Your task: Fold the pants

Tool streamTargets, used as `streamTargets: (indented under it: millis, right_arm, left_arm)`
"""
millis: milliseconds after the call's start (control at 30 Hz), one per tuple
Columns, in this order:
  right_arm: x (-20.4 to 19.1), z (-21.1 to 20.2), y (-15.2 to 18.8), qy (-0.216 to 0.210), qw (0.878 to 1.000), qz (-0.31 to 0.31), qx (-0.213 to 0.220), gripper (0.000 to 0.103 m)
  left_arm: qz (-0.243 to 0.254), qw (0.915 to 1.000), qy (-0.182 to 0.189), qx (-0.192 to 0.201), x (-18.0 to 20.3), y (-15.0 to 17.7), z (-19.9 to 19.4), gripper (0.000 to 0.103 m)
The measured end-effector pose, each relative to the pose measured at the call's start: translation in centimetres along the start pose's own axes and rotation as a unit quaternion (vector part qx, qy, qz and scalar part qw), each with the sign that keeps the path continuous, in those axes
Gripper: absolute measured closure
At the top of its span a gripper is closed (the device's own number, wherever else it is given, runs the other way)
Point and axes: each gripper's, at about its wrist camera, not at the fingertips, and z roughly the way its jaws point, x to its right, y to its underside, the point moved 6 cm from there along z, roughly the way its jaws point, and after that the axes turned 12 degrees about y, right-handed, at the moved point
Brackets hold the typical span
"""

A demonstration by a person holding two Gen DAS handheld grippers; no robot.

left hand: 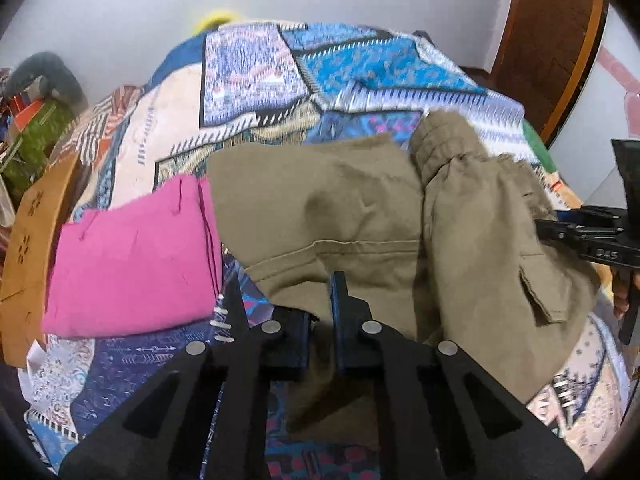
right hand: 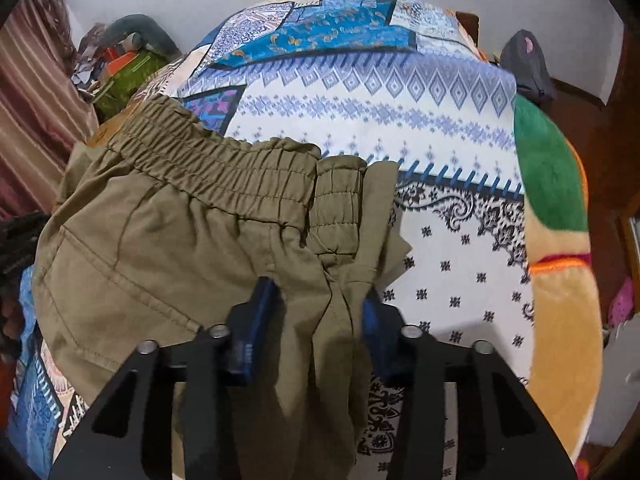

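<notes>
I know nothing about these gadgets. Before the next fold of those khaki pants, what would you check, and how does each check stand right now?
1. Left hand-held gripper has cloth: ok; its jaws stand nearly shut with the khaki pants bunched between them.
2. Right hand-held gripper has cloth: ok; gathered fabric just below the elastic waistband sits between its pads.
3. Both grips firm enough to lift: cannot tell.
4. Pants lying flat: not ok; they are creased and partly doubled over.
5. Pink cloth out of the way: not ok; it meets the pants' left edge.
6. Room on the patterned bedspread beyond the waistband: ok.
</notes>
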Motion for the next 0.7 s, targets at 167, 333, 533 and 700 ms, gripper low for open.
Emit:
streamTargets:
  millis: [167,333,533,700]
  right_arm:
    - [0.1,-1.3,-0.6,0.013,1.0,-0.005,0.008,0.086]
    - [-0.7,-4.5,-1.4,-0.002,0.999,0.001,0.034,0.089]
    - [-3.2,-9.2,-3.1,0.002,0.997,-0.017,0.078,0.089]
    - [-5.8,-11.8,-5.5,0.003,0.994,-0.024,0.109,0.089]
  left_arm:
    - [0.003,0.9998,0.009,0.018,0.8,-1.2,-2.3,0.095]
    - [0.012,0.9991,0.013,0.038,2.2,-2.3,-5.4,0.095]
    - [0.033,0.9965,-0.009,0.077,3.3,-3.0,-10.2,0.095]
    - [0.03,0.9943,-0.018,0.101,2.0,-3.2,-13.5,0.095]
